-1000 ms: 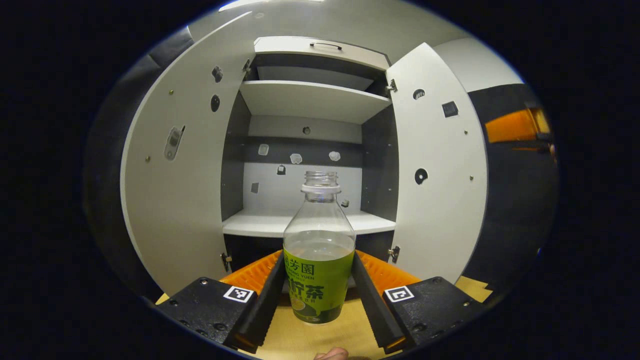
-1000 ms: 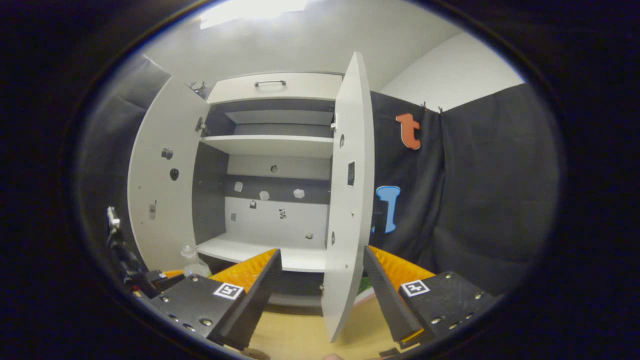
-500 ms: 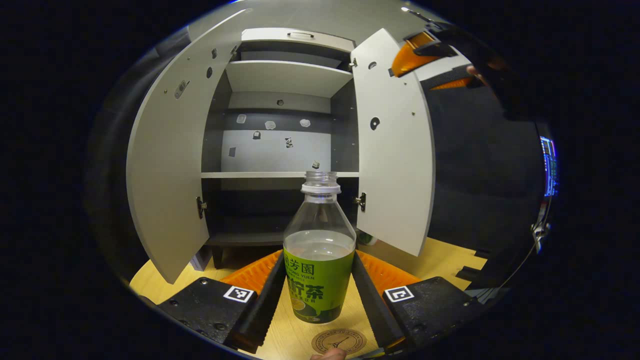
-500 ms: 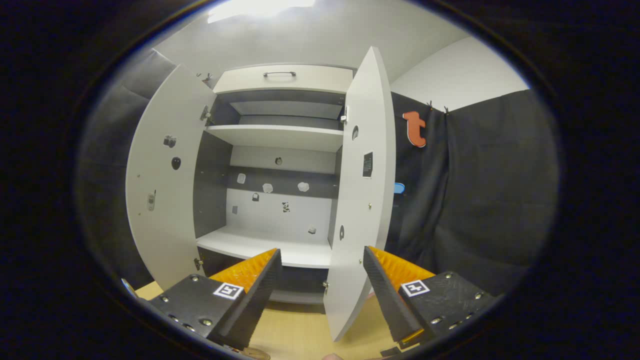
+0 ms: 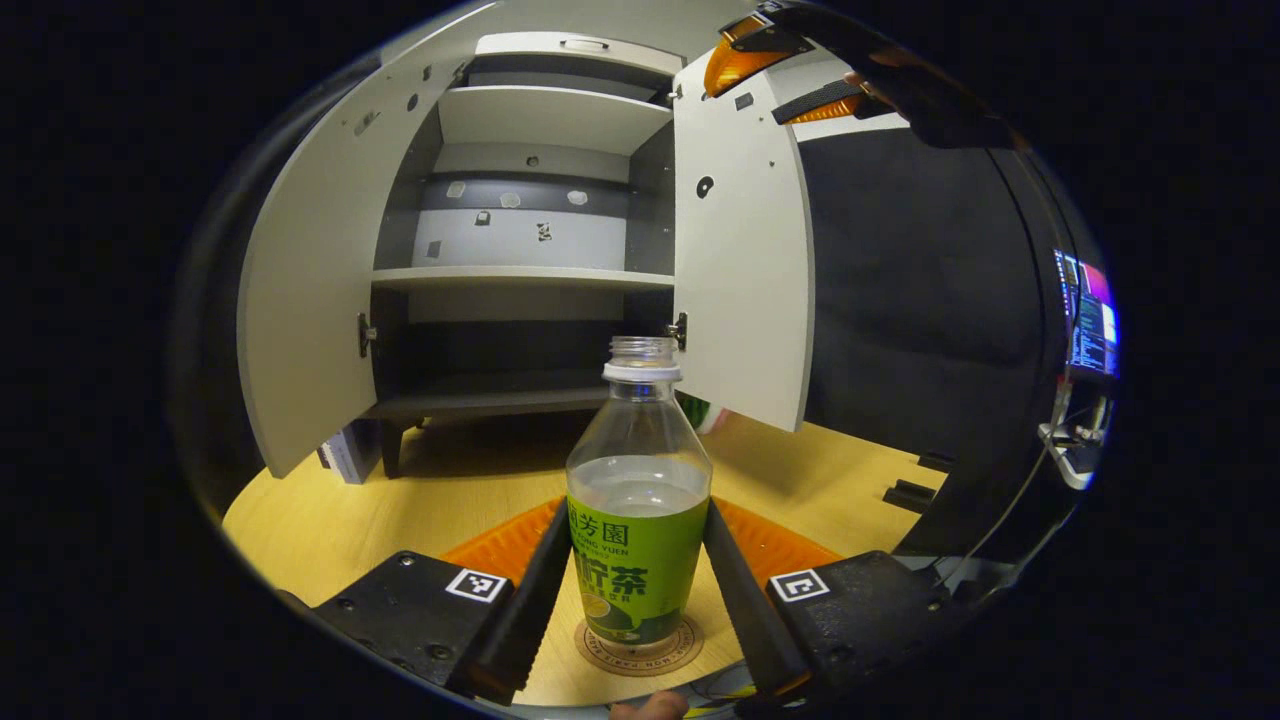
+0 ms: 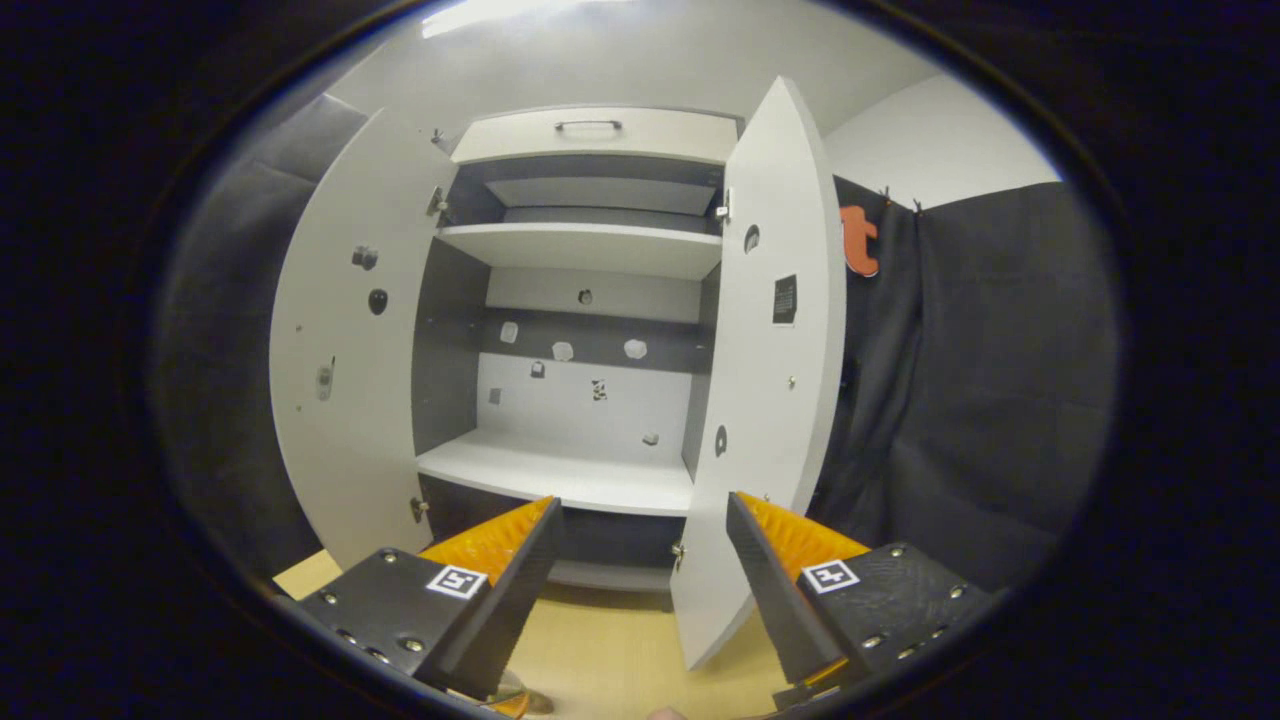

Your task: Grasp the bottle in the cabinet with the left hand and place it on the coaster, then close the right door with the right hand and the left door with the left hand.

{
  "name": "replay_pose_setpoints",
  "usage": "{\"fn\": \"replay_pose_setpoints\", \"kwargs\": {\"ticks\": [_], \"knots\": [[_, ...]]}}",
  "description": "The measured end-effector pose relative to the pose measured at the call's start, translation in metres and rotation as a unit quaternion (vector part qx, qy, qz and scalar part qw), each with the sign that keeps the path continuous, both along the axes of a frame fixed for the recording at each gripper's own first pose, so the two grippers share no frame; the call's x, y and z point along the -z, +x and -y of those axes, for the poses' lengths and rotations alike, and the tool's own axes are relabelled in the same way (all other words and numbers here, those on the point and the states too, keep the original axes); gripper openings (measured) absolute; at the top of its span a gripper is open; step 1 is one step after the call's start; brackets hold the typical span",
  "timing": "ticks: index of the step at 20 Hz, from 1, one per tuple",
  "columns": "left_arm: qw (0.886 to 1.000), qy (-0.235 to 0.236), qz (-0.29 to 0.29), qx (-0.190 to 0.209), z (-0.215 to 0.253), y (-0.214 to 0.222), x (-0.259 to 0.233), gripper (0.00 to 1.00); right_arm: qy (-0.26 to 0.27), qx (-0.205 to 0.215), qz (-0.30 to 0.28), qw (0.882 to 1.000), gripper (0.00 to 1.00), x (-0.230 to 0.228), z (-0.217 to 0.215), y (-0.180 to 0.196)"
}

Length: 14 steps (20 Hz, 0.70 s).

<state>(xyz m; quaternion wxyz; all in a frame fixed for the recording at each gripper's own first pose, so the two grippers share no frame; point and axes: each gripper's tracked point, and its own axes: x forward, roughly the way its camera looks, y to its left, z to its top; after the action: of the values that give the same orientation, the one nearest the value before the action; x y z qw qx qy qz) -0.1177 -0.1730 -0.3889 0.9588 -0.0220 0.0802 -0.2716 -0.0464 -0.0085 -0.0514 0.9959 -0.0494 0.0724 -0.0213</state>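
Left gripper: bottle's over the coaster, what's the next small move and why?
Probably open the left gripper and let go: the bottle stands upright with its base on the coaster, fingers clamped on its label. Both cabinet doors hang open, so the right door comes afterwards.

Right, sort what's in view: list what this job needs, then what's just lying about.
Job things:
bottle, clamped in the left claw
coaster beneath it
right door
left door
right claw, open

Lying about:
green-and-red item behind the bottle
small stack beside the cabinet leg
screen
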Motion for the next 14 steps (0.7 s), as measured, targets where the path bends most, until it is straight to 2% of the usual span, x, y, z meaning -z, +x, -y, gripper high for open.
{"fn": "replay_pose_setpoints", "kwargs": {"ticks": [7,10,13,14], "knots": [[0.999,0.001,0.021,0.036,0.014,-0.009,0.007,0.81,0.002,0.003,-0.02,1.0,0.99,0.016,-0.002,-0.005],[0.999,0.018,0.032,0.032,0.012,-0.002,0.008,0.81,0.001,0.003,-0.021,1.0,0.99,0.018,0.0,-0.006],[0.999,0.014,0.022,0.034,0.011,0.0,0.01,0.82,-0.003,0.002,-0.023,1.0,0.99,0.02,0.001,-0.005],[0.999,0.018,0.021,0.034,0.011,0.001,0.009,0.82,-0.001,0.002,-0.023,1.0,0.96,0.021,0.0,-0.004]]}}
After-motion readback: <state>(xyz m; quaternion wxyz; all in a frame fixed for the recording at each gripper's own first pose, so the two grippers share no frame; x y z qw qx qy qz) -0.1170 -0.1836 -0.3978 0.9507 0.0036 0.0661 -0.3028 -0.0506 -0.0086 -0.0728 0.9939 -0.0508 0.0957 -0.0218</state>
